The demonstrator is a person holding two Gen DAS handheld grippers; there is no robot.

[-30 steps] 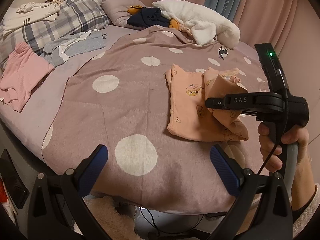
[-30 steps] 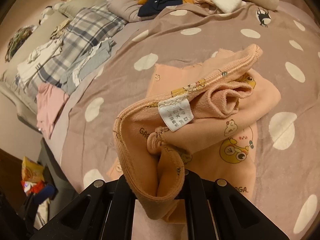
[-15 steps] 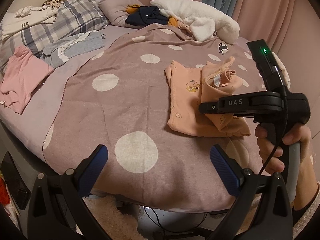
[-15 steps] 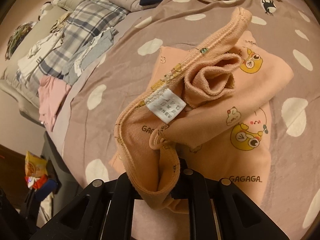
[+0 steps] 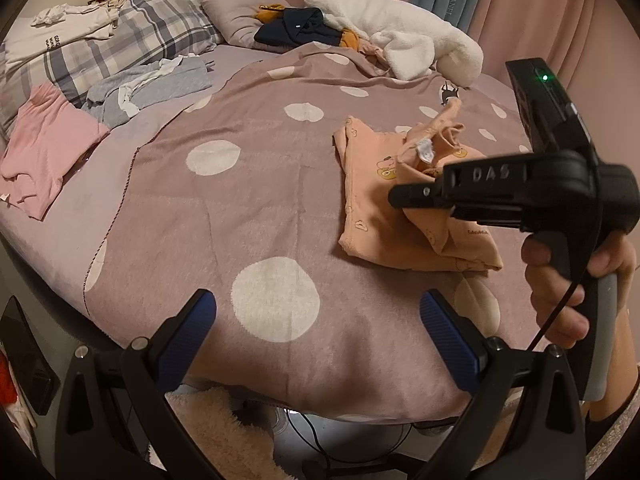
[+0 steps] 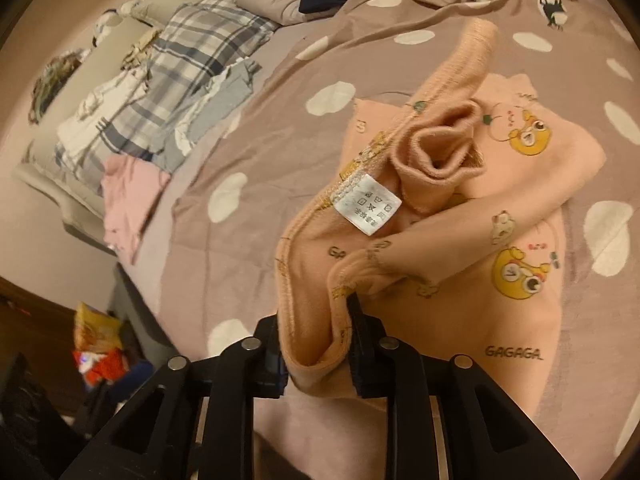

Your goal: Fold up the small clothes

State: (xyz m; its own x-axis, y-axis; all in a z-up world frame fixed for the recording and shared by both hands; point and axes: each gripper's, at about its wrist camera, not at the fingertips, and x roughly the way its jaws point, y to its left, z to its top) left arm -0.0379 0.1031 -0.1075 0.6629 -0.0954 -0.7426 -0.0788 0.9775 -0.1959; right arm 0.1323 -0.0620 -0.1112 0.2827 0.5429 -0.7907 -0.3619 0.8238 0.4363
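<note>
One fold underway: right gripper [image 6: 316, 344] is clamping the peach garment [image 6: 460, 280] edge (left gripper [image 5: 316, 320] idling, jaws spread), needing carry-over and flattening.

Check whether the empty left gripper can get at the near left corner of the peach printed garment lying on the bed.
Probably yes. The left gripper is open above bare polka-dot blanket, nothing between it and the peach printed garment. The right gripper pinches a lifted part further right, clear of that corner.
</note>
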